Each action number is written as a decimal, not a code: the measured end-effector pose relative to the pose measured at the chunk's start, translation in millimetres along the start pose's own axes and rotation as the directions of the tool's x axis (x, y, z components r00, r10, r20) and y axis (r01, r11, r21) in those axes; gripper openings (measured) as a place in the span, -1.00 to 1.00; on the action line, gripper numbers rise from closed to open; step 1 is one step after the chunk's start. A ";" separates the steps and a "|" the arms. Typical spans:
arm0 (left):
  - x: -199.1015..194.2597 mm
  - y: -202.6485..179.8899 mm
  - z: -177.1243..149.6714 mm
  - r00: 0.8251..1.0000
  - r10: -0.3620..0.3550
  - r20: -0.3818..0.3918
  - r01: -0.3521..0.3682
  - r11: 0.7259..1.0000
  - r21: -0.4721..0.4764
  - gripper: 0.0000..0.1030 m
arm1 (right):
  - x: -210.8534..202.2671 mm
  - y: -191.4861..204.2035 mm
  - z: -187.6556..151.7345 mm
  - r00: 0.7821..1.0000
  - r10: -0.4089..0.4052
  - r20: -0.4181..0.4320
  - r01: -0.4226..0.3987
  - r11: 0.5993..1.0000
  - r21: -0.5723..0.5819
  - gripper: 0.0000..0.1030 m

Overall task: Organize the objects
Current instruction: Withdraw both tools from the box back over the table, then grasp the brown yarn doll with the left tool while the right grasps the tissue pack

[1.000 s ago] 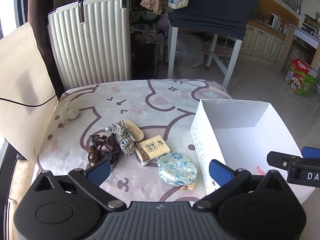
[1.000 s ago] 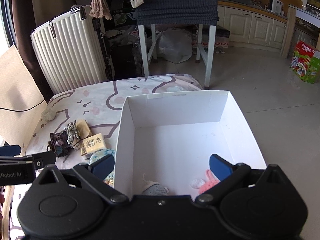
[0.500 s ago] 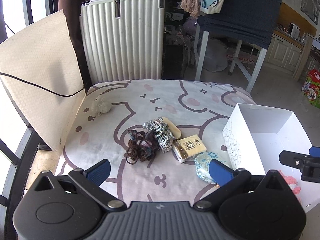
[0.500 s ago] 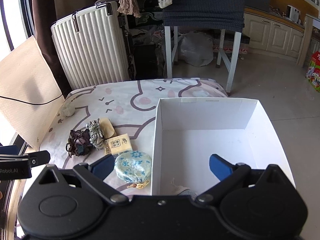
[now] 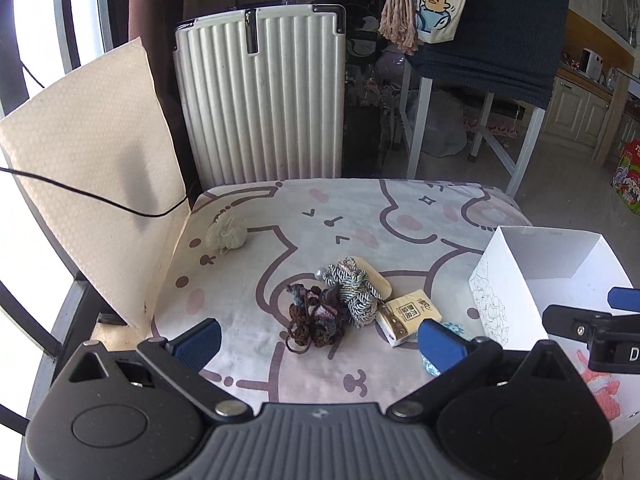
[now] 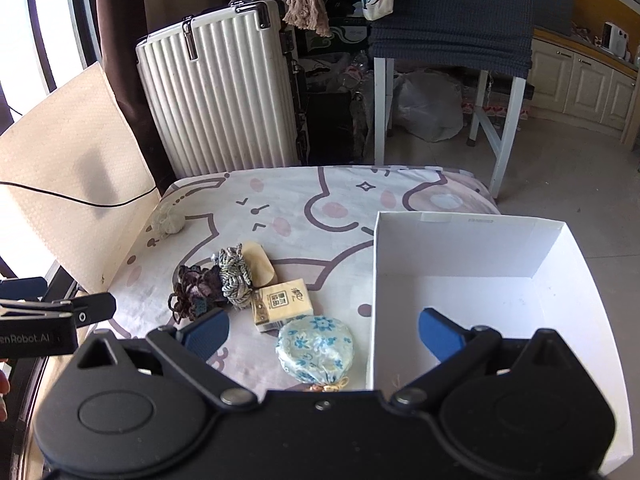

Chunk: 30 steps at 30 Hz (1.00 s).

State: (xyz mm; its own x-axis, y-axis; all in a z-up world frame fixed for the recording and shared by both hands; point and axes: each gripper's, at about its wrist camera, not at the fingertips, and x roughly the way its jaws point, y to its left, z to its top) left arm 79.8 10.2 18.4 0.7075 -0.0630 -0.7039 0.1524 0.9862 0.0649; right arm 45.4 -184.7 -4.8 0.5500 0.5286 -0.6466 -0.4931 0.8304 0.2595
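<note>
Your left gripper [image 5: 318, 338] hangs above the near edge of the cartoon-print bench [image 5: 360, 216], jaws spread wide and holding nothing. Your right gripper [image 6: 323, 332] is likewise wide apart and empty, straddling the left wall of the white box [image 6: 472, 240], which sits at the bench's right end.

The loose things lie in a cluster just left of the box: a dark brown crocheted bundle [image 5: 314, 316] touching a striped cord bundle [image 5: 354, 290], which lies partly over a tan flat piece [image 6: 260, 262]. Just beside them is a small tissue pack [image 6: 282, 304], and nearest the box a blue floral pouch [image 6: 316, 348], close to the wall; whether it touches, you cannot tell. In your left view the right fingertip [image 5: 438, 346] covers most of that pouch. A cream knitted ball [image 5: 226, 236] lies well apart at the far left. Something pink [image 5: 596, 384] shows inside the box.

Behind the bench stands a white ribbed suitcase [image 5: 262, 96], a cream padded sheet [image 5: 92, 168] leans at the left with a black cable [image 5: 92, 198] across it, and a chair with a dark cover [image 6: 450, 12] stands behind.
</note>
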 end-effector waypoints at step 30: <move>169.4 34.0 39.1 0.976 -0.081 -0.202 0.068 0.995 -0.069 0.46 | 183.8 52.4 34.1 0.962 0.028 -0.271 -0.072 0.986 -0.153 0.88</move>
State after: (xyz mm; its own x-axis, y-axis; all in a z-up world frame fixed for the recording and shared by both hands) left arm 231.9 27.1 -71.0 0.5387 -0.1106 -0.8352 0.1522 0.9878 -0.0327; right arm 143.7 -38.0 -85.6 0.3324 0.4844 -0.8092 -0.6289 0.7533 0.1926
